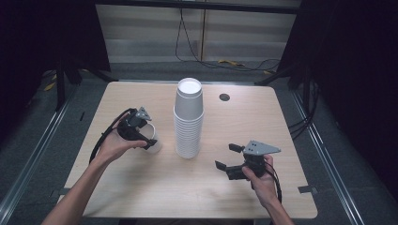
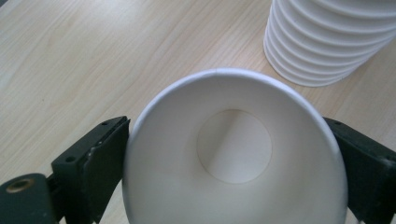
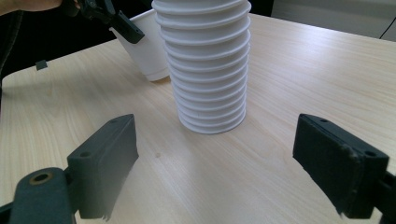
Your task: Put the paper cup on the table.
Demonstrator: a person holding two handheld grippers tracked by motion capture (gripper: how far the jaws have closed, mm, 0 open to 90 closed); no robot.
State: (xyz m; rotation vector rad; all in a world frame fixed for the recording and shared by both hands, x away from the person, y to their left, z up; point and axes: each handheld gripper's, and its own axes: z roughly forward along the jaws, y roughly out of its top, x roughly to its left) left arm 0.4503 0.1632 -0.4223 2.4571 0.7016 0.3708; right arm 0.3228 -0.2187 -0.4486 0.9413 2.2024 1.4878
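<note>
Pale wooden table (image 1: 141, 192) with grey floor (image 1: 42, 140) around it.

We see a single white paper cup (image 2: 233, 154) standing mouth-up on the pale wooden table, left of a tall stack of white paper cups (image 1: 188, 119). Its round rim is smooth and its inside bare down to the flat bottom. It stands close beside the stack without touching it. The stack is nested upside down, bases upward, near the table's middle.
</note>
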